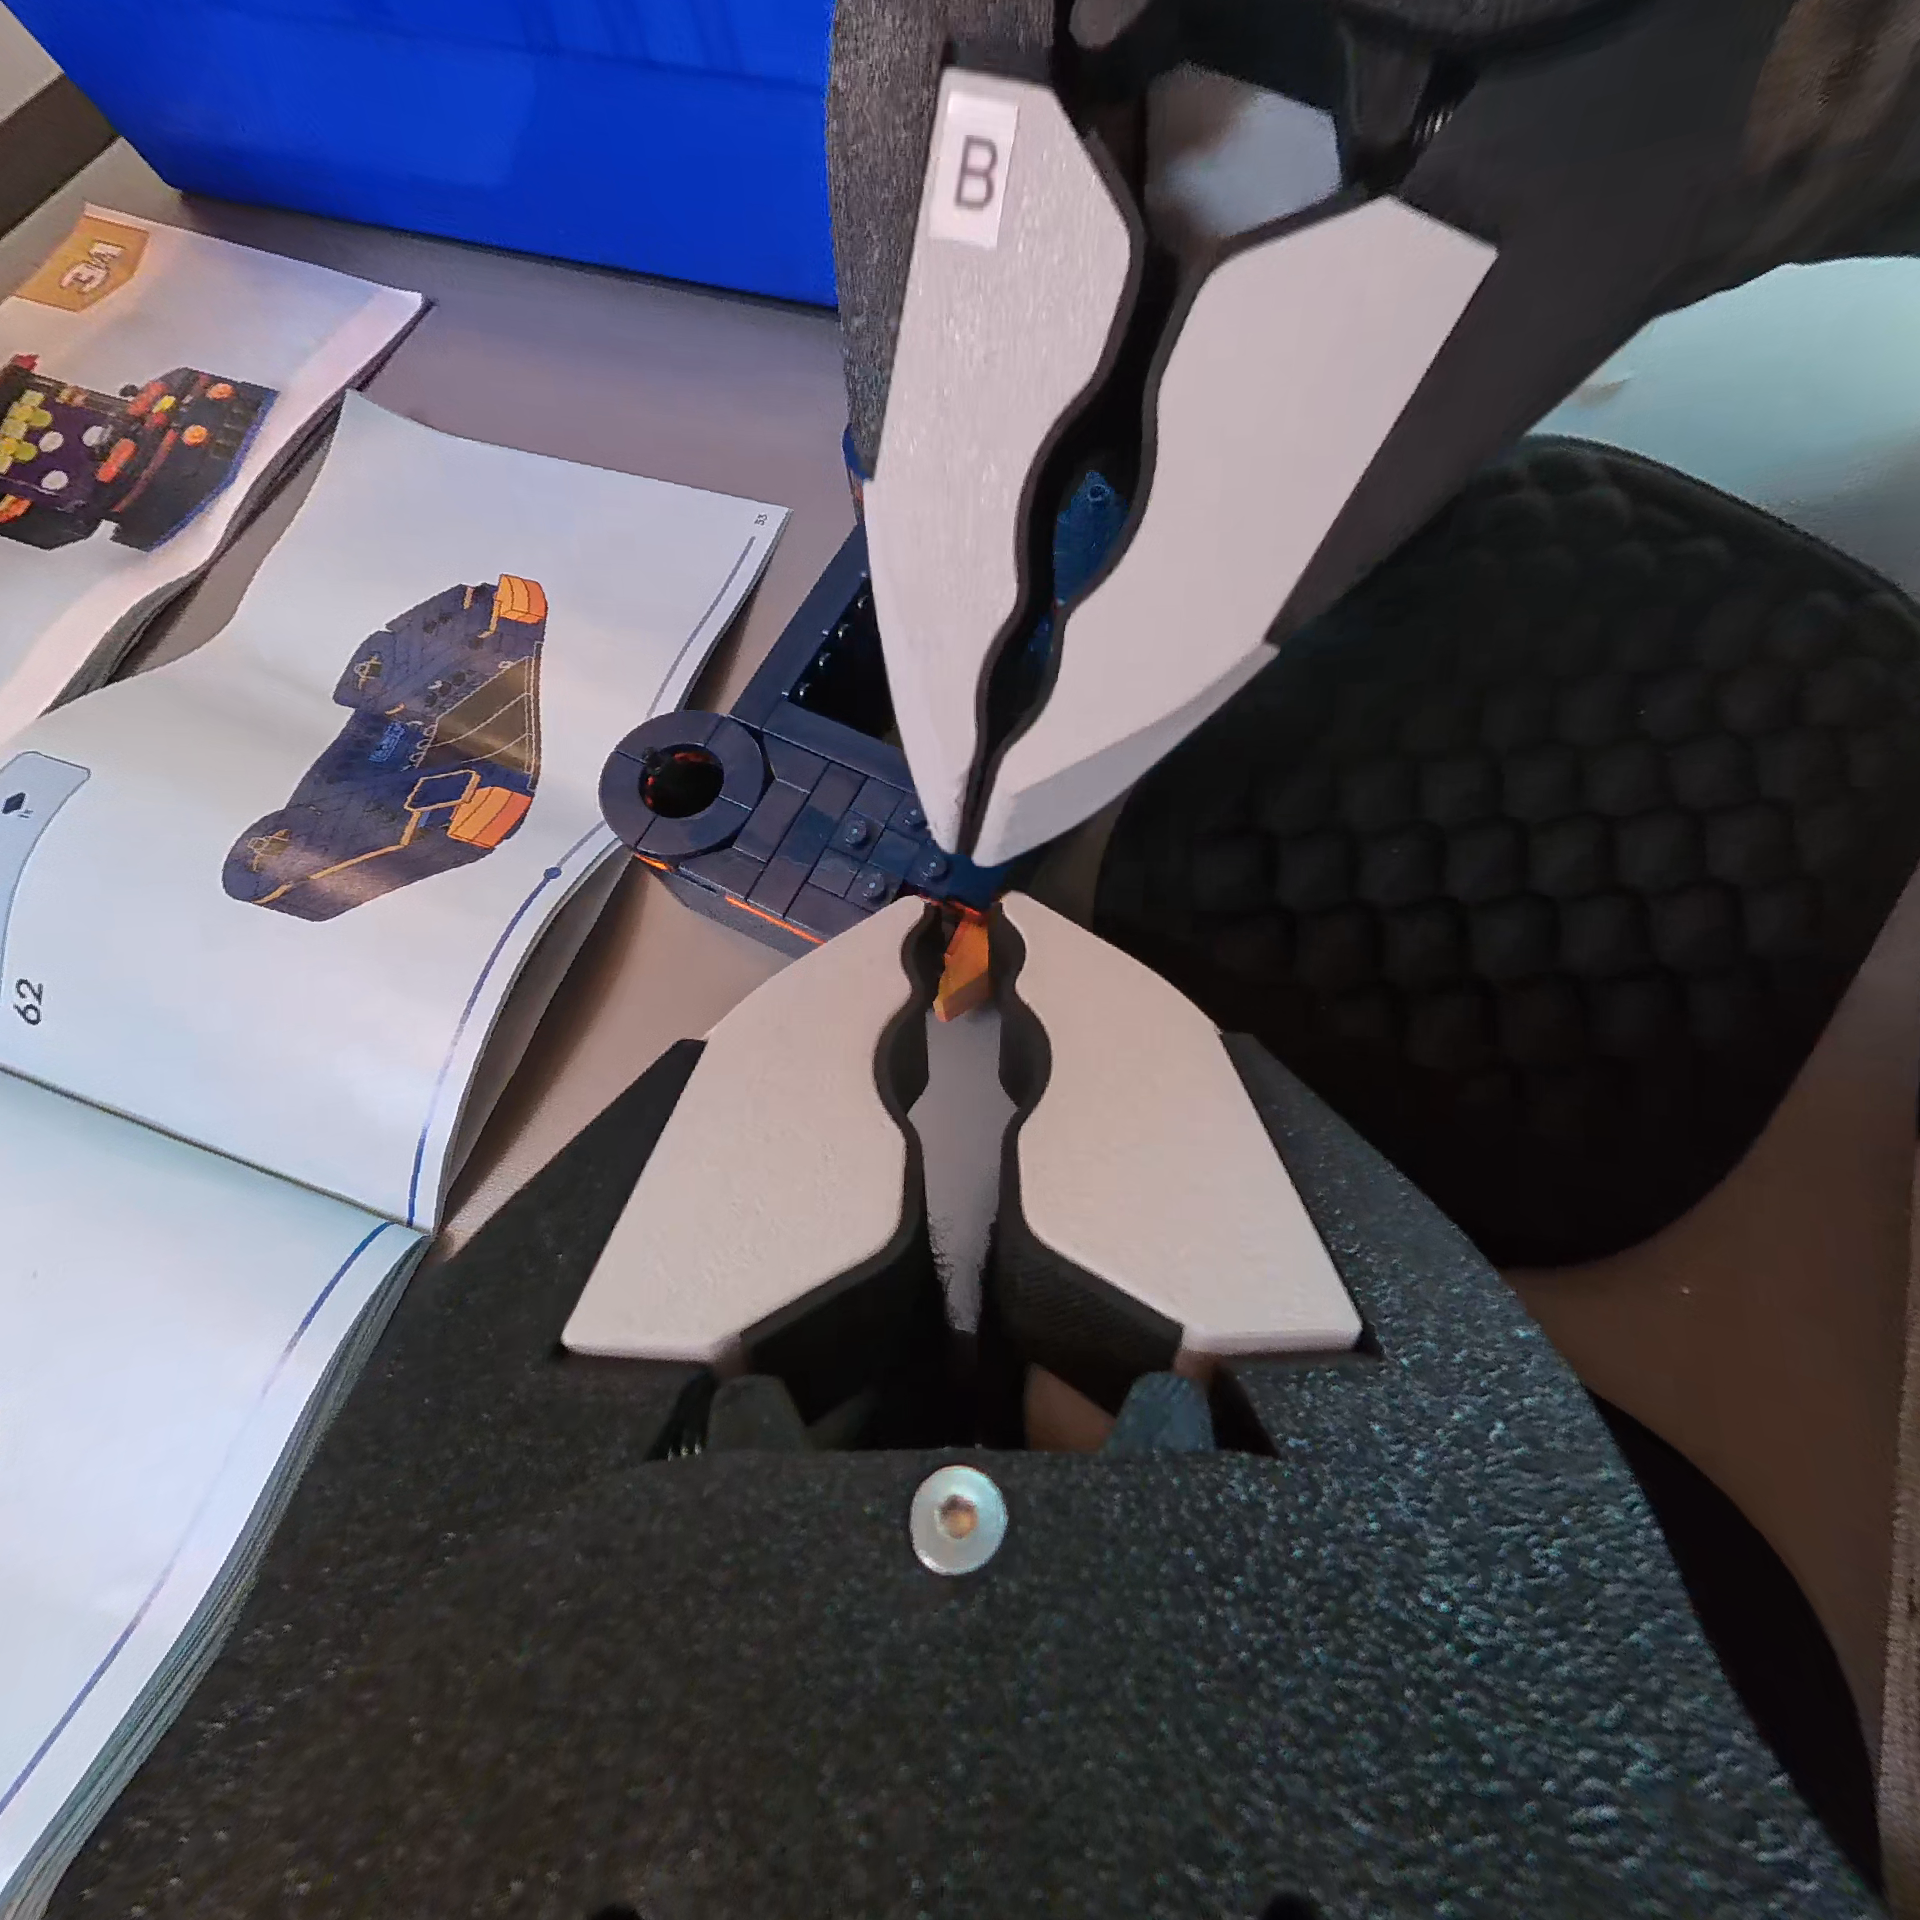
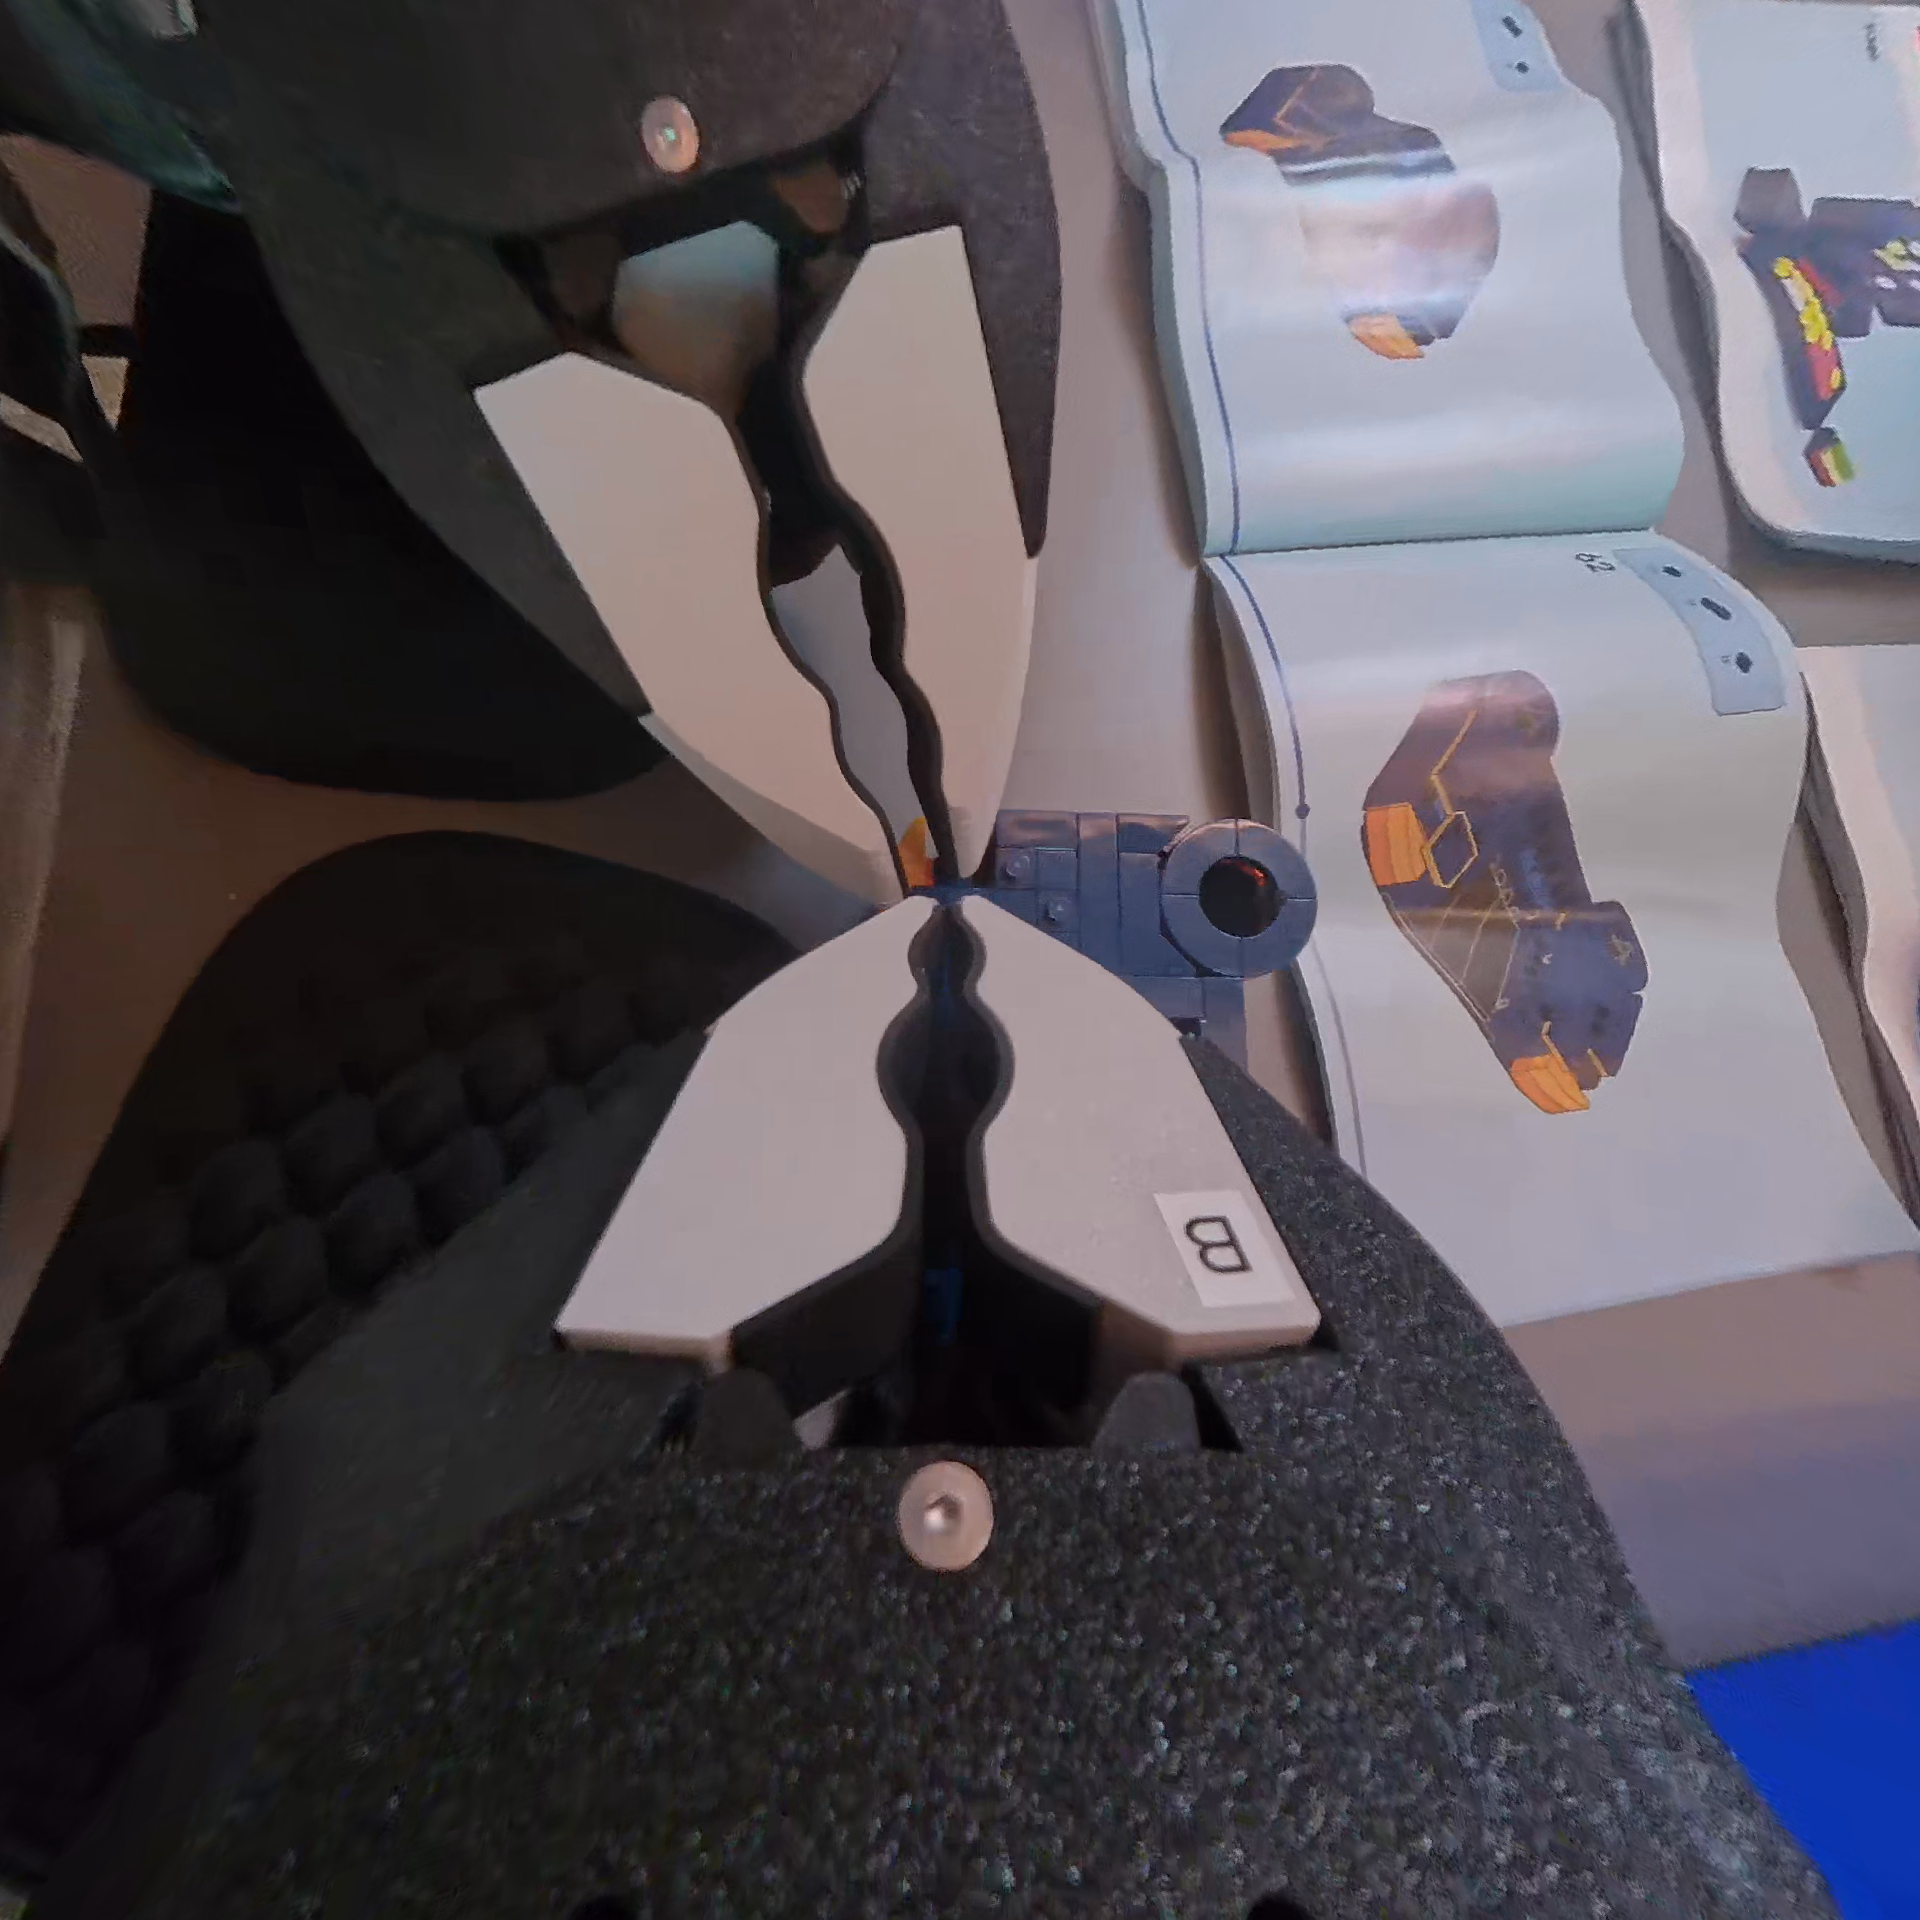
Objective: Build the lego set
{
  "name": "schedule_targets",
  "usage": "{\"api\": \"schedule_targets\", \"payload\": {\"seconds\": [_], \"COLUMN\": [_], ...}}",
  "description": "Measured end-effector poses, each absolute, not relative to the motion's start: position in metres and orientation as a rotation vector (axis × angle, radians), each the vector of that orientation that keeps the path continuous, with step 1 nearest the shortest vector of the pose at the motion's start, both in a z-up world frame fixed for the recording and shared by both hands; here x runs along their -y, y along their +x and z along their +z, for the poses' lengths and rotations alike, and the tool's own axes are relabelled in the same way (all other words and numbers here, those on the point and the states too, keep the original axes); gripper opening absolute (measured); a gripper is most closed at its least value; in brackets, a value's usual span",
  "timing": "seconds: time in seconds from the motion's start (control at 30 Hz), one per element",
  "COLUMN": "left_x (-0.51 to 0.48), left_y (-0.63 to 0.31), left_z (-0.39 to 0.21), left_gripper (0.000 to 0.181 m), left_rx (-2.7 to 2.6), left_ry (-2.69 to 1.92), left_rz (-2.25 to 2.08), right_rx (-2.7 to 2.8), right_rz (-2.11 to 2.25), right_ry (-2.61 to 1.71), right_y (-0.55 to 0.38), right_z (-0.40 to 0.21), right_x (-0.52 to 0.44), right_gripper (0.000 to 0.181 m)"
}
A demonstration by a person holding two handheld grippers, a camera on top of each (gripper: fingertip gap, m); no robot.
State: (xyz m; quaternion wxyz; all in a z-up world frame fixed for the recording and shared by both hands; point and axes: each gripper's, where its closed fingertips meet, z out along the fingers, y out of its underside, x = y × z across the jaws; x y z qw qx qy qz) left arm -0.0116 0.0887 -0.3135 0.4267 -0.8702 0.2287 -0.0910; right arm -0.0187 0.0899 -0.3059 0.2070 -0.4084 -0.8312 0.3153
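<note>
Our right gripper (image 2: 940, 902) carries a white sticker (image 2: 1226, 1247) printed with one black letter on a finger; its tips are pinched nearly together on the near edge of the dark blue lego build (image 1: 821, 821). Our left gripper (image 1: 961, 914) is closed on a small orange piece (image 1: 961, 971) at that same corner. The build rests on the grey table (image 1: 623, 353), just beside the open instruction booklet (image 1: 343, 831) with printed page numbers, a blue bin (image 1: 468, 94) behind and a black honeycomb cushion (image 1: 1507, 852) alongside.

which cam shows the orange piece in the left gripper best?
Left wrist view: the orange piece sits pinched between the left gripper tips, mostly exposed. Right wrist view shows only an orange sliver beside the left gripper's tips.
</note>
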Motion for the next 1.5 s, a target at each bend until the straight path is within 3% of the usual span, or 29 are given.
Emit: {"api": "schedule_targets", "payload": {"seconds": [0.37,0.67,0.73,0.8,0.87,1.2,1.43,1.5], "left_x": [-0.088,-0.089,-0.089,-0.089,-0.089,-0.090,-0.090,-0.090], "left_y": [-0.011,-0.013,-0.013,-0.013,-0.013,-0.013,-0.013,-0.013], "left_z": [-0.315,-0.315,-0.315,-0.315,-0.315,-0.314,-0.314,-0.314], "left_gripper": [0.005,0.004,0.004,0.004,0.005,0.005,0.004,0.004], "left_rx": [-0.539,-0.500,-0.498,-0.495,-0.491,-0.479,-0.473,-0.469], "left_ry": [-2.192,-2.201,-2.201,-2.202,-2.204,-2.206,-2.208,-2.208], "left_rz": [-0.309,-0.345,-0.344,-0.347,-0.349,-0.362,-0.382,-0.395], "right_rx": [2.409,2.323,2.240,2.203,2.191,2.239,2.307,2.307], "right_rz": [0.741,0.874,0.902,0.859,0.873,1.015,0.981,0.987], "right_ry": [-1.158,-1.271,-1.393,-1.555,-1.699,-1.915,-1.943,-1.993], "right_y": [-0.019,-0.022,-0.026,-0.026,-0.025,-0.025,-0.024,-0.024], "right_z": [-0.310,-0.296,-0.292,-0.303,-0.315,-0.326,-0.327,-0.327], "right_x": [-0.090,-0.105,-0.118,-0.129,-0.131,-0.121,-0.118,-0.121], "right_gripper": [0.000,0.000,0.030,0.072,0.092,0.066,0.067,0.059]}}
